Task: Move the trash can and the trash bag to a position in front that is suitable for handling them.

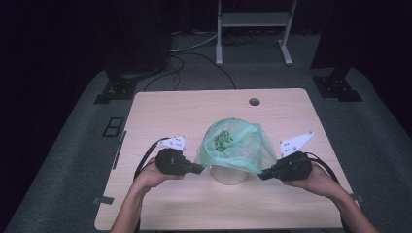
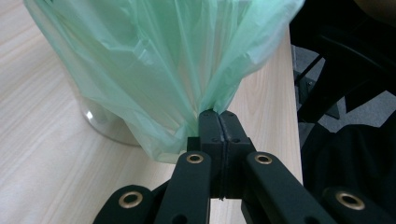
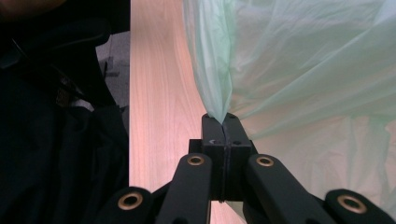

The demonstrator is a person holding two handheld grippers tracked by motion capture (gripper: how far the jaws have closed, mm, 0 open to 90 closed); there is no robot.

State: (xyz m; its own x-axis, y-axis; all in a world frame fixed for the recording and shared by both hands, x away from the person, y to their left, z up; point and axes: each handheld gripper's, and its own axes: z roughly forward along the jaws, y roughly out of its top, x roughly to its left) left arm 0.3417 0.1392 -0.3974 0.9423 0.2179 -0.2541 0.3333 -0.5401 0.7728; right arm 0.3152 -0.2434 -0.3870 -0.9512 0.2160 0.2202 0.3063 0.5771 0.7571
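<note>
my left gripper [image 1: 200,168] is clenched tight, its jaws pressed together with a pinch of the green plastic bag [image 1: 233,145] caught between the tips; in the left gripper view [image 2: 218,114] the film fans up and away from that pinch in long pleats. my right gripper [image 1: 262,174] is the same, jaws fully together and biting a gathered fold of the bag's other side, which the right gripper view [image 3: 220,119] shows rising from the tips in a narrow twist before it spreads wide. the bag is draped over a pale round container [image 1: 228,174] that stands near the middle of the wooden table [image 1: 165,111], a little toward my side, and it hangs down over the container's rim all round, with my two grippers just beside it, one on each flank. inside the bag's mouth i can see a small cluster of green bits [image 1: 222,140] (too small to say what they are). counting: one bag, one container, one table, two grippers, each with a grey three-cornered plate on top and a black cable trailing back toward my hands. there is one round hole [image 1: 254,102] in the tabletop near the far edge.
</note>
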